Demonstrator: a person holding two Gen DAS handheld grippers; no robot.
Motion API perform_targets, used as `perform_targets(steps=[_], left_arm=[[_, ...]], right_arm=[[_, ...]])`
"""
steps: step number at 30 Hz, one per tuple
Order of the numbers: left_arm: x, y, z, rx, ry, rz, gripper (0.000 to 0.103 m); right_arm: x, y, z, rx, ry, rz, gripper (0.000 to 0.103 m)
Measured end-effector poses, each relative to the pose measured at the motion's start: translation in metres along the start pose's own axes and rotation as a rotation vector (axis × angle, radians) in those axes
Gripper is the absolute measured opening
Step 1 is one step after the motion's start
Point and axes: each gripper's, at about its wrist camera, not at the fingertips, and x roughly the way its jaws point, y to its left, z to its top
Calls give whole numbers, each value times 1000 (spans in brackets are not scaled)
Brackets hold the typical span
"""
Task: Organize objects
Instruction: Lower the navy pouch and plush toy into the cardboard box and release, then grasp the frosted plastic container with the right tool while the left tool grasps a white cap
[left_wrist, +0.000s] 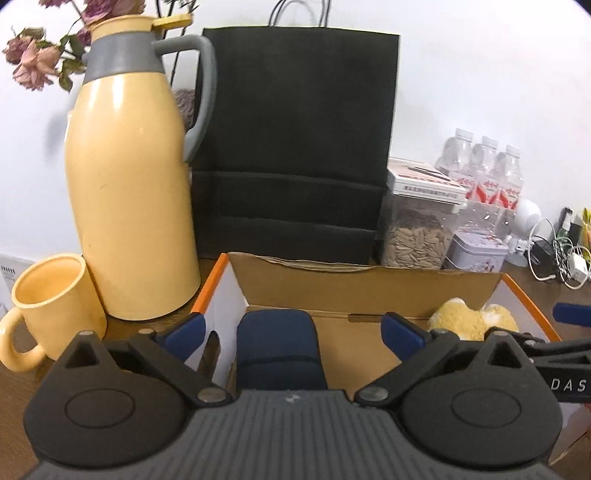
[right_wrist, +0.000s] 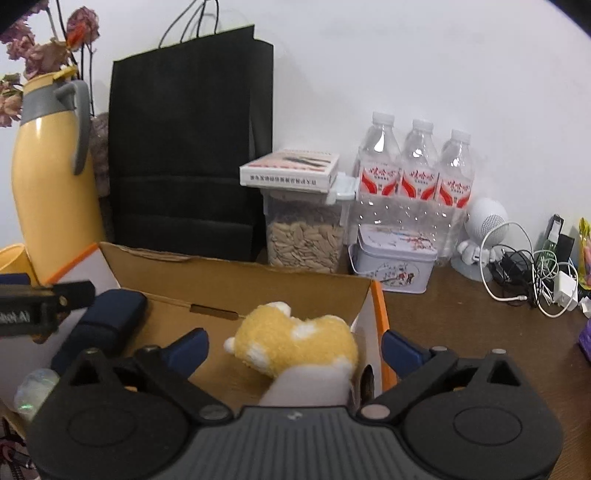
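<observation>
Both grippers are hanging spread over the open cardboard box (left_wrist: 369, 284), each above its own item.

The left gripper (left_wrist: 291, 328), fingers released, is framing the dark blue padded case (left_wrist: 277, 343) at lower centre, its long axis running along the fingers. The right gripper (right_wrist: 295, 345), also released, is straddling the yellow plush toy (right_wrist: 295, 343) and the box's orange-edged wall, lower centre.

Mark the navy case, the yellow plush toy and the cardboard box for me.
navy case (left_wrist: 277, 339), left wrist view, on its top face.
yellow plush toy (right_wrist: 295, 341), right wrist view, on its fuzzy body.
cardboard box (right_wrist: 236, 273), right wrist view, on the back wall.
</observation>
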Motion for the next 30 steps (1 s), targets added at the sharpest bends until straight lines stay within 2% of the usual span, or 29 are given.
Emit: perform_targets(steps=[5, 9, 18, 25, 30], left_arm=[[-9, -2, 0, 4, -35, -4, 103], [-26, 3, -2, -9, -92, 6, 103], [-86, 21, -27, -4, -212, 19, 103], [-126, 39, -58, -16, -236, 27, 103], [-143, 37, -85, 12, -198, 36, 103]], right_arm=[[-9, 3, 1, -3, -27, 10, 101], [-27, 8, -2, -38, -70, 6, 102], [-89, 18, -39, -123, -161, -18, 103], [-137, 23, -80, -116, -232, -23, 103], [-153, 28, -113, -101, -193, -25, 103]])
